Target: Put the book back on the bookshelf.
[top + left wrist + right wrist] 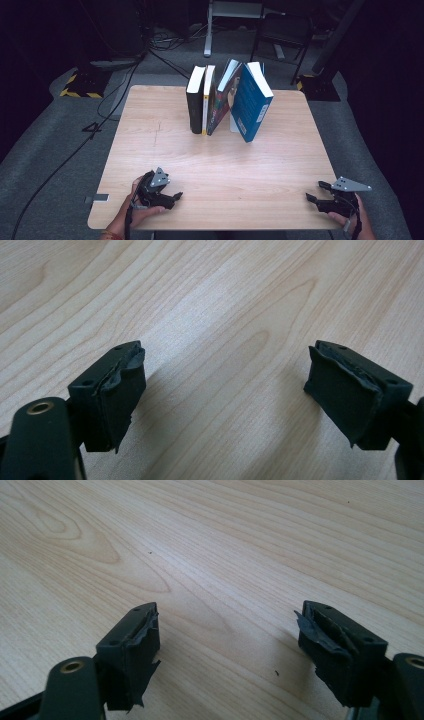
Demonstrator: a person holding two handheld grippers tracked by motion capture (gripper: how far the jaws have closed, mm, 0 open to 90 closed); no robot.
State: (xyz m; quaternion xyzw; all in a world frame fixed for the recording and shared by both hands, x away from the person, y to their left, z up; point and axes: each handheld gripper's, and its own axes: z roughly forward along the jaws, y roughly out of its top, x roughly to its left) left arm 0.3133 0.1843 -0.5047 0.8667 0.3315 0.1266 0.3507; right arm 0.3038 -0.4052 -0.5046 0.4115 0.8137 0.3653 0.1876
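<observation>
Wooden table (210,165) under both wide-open tools, left gripper (172,198) and right gripper (314,192); books (227,100) standing well ahead, between them

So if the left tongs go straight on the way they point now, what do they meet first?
Probably only the bare table. The left tongs stand open and tilt down toward the wood, with nothing between the jaws. The books stand far off at the back edge, seemingly not in that line.

Bare table (220,160) is lying wide open between the near edge and the row of standing books (227,100), which is blocking the far middle.
</observation>
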